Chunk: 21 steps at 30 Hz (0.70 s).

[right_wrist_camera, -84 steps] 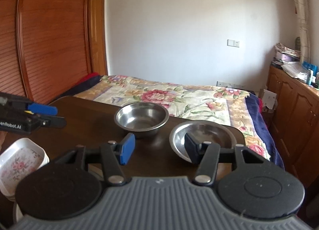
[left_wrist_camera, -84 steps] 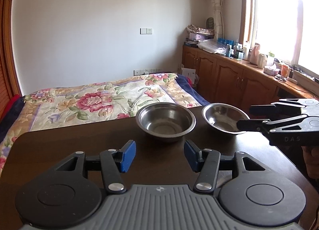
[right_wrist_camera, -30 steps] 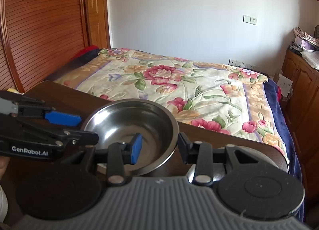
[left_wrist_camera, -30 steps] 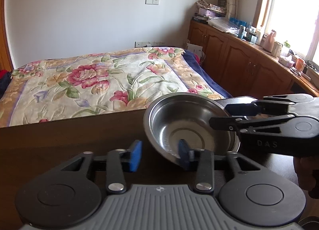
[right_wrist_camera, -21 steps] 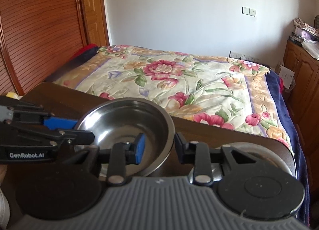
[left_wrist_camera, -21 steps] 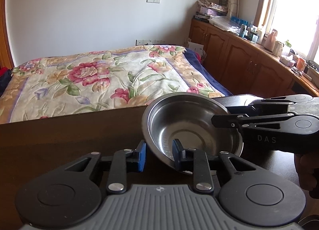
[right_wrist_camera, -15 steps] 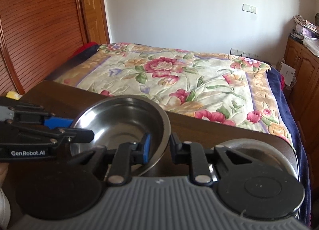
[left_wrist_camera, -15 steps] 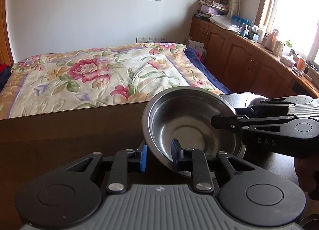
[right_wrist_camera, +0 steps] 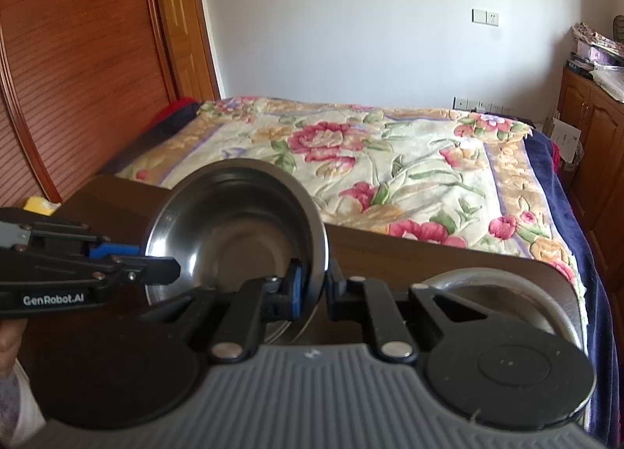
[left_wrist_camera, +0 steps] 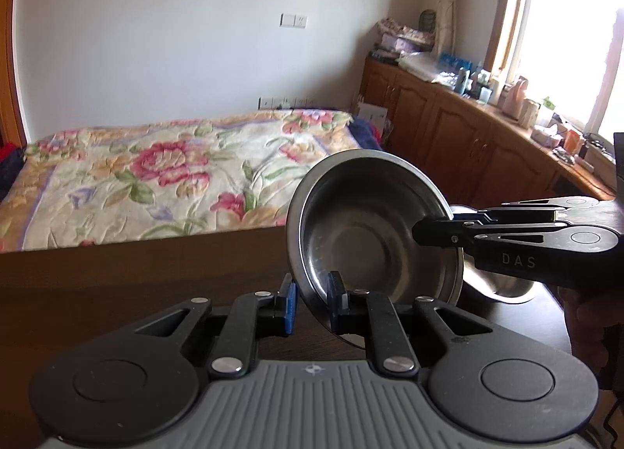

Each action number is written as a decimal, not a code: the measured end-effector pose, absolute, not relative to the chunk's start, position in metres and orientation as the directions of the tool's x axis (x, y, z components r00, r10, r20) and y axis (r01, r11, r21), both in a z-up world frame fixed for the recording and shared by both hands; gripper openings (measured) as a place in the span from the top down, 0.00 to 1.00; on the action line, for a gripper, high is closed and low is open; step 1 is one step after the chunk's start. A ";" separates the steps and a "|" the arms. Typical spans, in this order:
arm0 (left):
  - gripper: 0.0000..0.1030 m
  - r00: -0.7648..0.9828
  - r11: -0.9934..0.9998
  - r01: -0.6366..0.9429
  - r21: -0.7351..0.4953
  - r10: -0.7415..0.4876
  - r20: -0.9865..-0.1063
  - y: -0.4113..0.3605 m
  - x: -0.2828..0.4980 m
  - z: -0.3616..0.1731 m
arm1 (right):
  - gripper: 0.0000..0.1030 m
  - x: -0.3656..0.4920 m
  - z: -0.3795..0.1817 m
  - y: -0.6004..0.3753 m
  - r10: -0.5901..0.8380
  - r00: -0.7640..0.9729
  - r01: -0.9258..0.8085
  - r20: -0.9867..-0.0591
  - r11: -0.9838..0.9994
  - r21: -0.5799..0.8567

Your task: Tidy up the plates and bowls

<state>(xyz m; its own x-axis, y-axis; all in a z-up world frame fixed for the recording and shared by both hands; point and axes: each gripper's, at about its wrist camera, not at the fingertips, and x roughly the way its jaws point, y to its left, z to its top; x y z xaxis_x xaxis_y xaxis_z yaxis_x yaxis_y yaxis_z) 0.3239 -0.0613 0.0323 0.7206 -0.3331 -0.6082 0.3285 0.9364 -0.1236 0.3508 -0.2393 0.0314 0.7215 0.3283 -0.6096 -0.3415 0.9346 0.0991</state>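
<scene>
you're holding the steel bowl (left_wrist_camera: 370, 230) tilted above the dark table (left_wrist_camera: 117, 277), near its far edge beside the bed (left_wrist_camera: 156, 176). your left gripper (left_wrist_camera: 312, 303) has just been closing and is clamping its near rim; your right gripper (right_wrist_camera: 314, 287) is pinching the opposite rim. only the right view is showing the second bowl (right_wrist_camera: 507, 293) resting at the table's right corner.

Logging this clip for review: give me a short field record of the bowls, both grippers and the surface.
held bowl: steel bowl, tilted, lifted off the table
left gripper: jaws have just been closing, clamped on the bowl's near rim
right gripper: shut on the same bowl's rim, opposite side
second bowl: steel, resting on the table, to the right
surface: dark wooden table
background: bed with floral cover
</scene>
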 end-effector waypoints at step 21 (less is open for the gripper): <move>0.57 0.764 0.909 0.408 -0.086 -0.392 -0.513 -0.067 0.243 0.077 | 0.86 0.284 0.084 -0.255 0.323 0.808 -0.329 -0.492 0.941 0.078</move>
<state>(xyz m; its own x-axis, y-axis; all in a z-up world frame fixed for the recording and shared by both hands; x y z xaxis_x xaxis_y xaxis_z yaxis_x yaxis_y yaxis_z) 0.2428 -0.0673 0.0767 0.7641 -0.3916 -0.5127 0.4081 0.9089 -0.0861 0.2842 -0.2546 0.0836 0.8081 0.3235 -0.4922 -0.3290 0.9411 0.0784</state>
